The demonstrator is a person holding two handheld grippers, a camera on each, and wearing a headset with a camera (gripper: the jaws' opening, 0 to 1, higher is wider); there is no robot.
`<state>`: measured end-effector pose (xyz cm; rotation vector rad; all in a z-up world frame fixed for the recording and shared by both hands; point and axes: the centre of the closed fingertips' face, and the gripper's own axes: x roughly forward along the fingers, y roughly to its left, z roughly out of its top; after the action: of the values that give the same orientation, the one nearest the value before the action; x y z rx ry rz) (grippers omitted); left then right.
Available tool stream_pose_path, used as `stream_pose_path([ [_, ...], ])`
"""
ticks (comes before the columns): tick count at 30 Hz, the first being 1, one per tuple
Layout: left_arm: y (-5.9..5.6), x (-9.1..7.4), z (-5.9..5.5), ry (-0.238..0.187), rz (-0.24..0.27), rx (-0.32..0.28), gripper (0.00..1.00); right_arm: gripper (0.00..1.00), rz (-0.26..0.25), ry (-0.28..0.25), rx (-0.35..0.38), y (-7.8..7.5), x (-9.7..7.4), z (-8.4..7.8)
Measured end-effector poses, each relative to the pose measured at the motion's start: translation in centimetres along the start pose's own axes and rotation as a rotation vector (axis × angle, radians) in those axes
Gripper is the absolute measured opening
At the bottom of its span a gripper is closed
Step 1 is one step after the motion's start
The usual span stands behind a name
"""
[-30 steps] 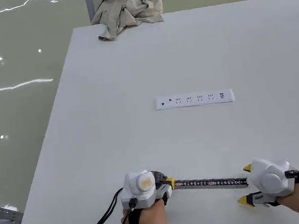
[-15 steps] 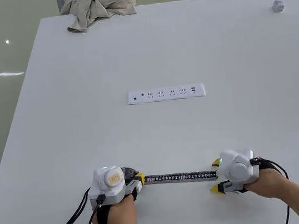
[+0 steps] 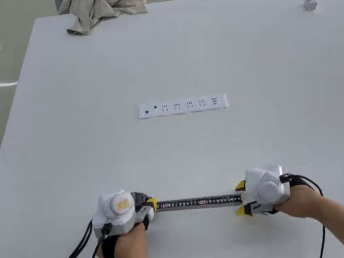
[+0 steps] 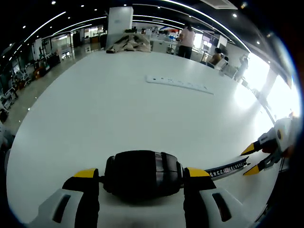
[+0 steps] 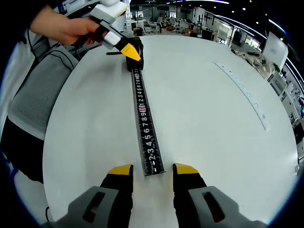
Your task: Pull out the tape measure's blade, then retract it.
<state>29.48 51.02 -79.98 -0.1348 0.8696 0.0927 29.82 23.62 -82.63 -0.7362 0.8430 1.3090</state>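
My left gripper [image 3: 148,206] is shut on the black tape measure case [image 3: 140,201] near the table's front edge. In the left gripper view the case [image 4: 142,183] sits tight between the yellow-tipped fingers [image 4: 86,174]. The blade [image 3: 197,202] lies flat on the table, stretched rightward toward my right gripper [image 3: 240,198]. In the right gripper view the blade's end [image 5: 154,164] lies between the fingertips [image 5: 121,170], with a small gap on each side. My right gripper [image 5: 153,169] is open and straddles the blade's end.
A white power strip [image 3: 182,106] lies mid-table beyond the blade. A crumpled cloth [image 3: 102,4] sits at the far left corner and a small crumpled ball [image 3: 310,3] at the far right. The table's left edge [image 3: 6,151] drops to the floor. A grey chair [image 5: 33,95] stands nearby.
The head camera has shifted. The right gripper's jaws have drawn closer together around the blade's end. The blade's pulled-out length looks about the same.
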Motion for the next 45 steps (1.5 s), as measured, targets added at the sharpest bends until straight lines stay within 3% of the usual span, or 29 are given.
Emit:
stream_pose_path([
  [13, -0.21, -0.03, -0.21, 0.006, -0.002, -0.013, 0.67, 0.23, 0.015, 0.001, -0.010, -0.47, 0.02, -0.10],
  [19, -0.27, 0.06, -0.27, 0.004, 0.000, -0.013, 0.66, 0.17, 0.043, 0.015, -0.046, 0.02, 0.06, 0.00],
  [45, -0.16, 0.13, -0.26, -0.028, 0.015, 0.015, 0.64, 0.14, 0.050, 0.029, -0.074, 0.21, 0.03, 0.14],
])
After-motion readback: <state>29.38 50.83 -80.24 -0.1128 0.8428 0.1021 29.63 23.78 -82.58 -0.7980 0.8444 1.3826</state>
